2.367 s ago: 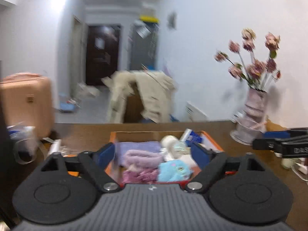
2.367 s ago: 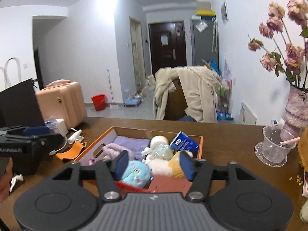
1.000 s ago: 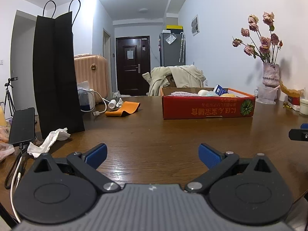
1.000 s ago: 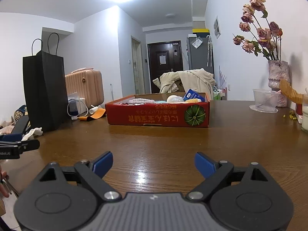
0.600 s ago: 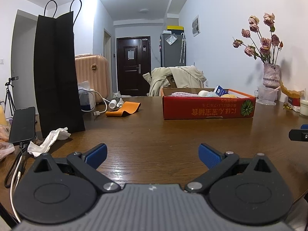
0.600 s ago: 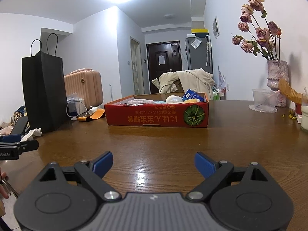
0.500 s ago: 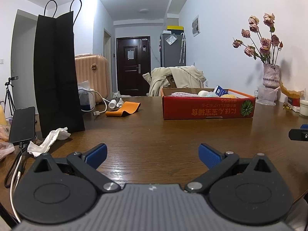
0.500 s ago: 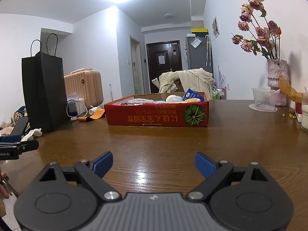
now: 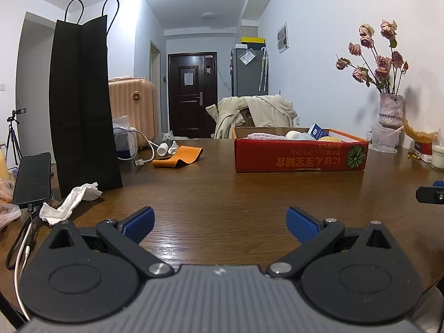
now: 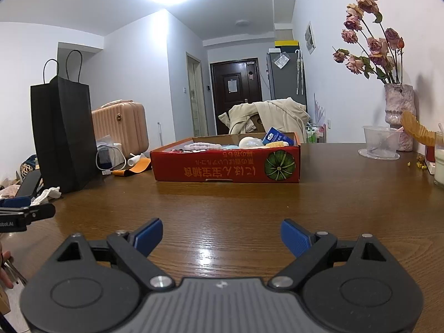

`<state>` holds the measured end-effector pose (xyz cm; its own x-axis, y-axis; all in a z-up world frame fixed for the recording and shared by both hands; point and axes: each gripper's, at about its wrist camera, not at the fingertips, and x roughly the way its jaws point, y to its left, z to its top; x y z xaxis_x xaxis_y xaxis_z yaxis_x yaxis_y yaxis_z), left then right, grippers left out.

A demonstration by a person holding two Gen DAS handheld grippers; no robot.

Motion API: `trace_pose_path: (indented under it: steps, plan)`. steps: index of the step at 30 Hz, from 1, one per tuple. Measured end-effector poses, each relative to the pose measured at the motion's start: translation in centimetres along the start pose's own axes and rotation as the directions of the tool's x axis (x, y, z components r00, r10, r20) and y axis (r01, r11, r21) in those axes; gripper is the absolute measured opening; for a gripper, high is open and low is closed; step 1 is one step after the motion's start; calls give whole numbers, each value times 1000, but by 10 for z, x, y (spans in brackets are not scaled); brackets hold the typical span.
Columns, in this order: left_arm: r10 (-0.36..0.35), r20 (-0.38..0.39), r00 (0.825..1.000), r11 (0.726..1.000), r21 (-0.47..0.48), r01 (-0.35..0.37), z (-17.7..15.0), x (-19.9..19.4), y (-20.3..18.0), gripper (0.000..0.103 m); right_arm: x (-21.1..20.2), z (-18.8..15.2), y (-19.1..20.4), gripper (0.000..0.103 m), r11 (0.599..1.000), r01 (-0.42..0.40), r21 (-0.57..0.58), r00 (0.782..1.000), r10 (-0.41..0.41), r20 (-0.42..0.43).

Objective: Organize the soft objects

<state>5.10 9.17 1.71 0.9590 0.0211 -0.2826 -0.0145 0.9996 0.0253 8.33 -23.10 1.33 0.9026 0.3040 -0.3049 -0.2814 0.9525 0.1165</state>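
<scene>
The left tongs [image 9: 219,223] and the right tongs [image 10: 221,236] both stand spread wide with nothing between their blue pads, each held low over bare wood near the table's [image 9: 222,191] front edge and touching nothing. Against the pictures of a second ago nothing has changed: both pairs keep the same place and the same gape. Against the oldest pictures the change is large, since there both hung close over the open box with its contents right before the pads, and now they sit well back from it. The red cardboard box [image 9: 301,155] rests toward the table's far edge, right of the middle in the left view, its printed long side facing the tongs. In it lie the soft objects [image 10: 222,145]: a pink fluffy cloth, a white rounded piece, a pale blue one and a yellow one, with a blue-and-white packet [image 10: 276,136] leaning at the box's right end. A broad clear stretch of wood runs between the tongs and the box. Along the left edge stand a tall black paper bag [image 9: 83,105], a crumpled white tissue [image 9: 69,204] at its foot and a dark phone [image 9: 32,179] propped beside it; an orange strap [image 9: 177,156] and white cables lie behind the bag toward the far left corner. At the right edge are a clear plastic cup [image 10: 380,141] and a vase of dried roses [image 10: 399,111].
</scene>
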Motion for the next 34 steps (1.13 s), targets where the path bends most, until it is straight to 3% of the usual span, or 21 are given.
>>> trace_pose_path:
  steps: [13, 21, 24, 27, 34]
  plan:
    - [13, 18, 1000, 1000, -9, -13, 0, -3, 0, 103, 1, -2, 1, 92, 1000, 2, -5, 1000, -2, -1]
    - [47, 91, 995, 998, -33, -44, 14, -18, 3, 103, -18, 7, 11, 92, 999, 27, -47, 994, -22, 104]
    - [58, 83, 995, 998, -11, -58, 17, -18, 1, 103, -19, 9, 13, 92, 999, 15, -48, 994, -10, 108]
    - [24, 58, 998, 1000, -15, -23, 18, -17, 2, 103, -20, 10, 16, 92, 998, 6, -57, 994, 0, 110]
    - [35, 80, 996, 999, -43, -32, 18, -14, 1, 103, -17, 12, 18, 92, 997, 24, -74, 993, -15, 118]
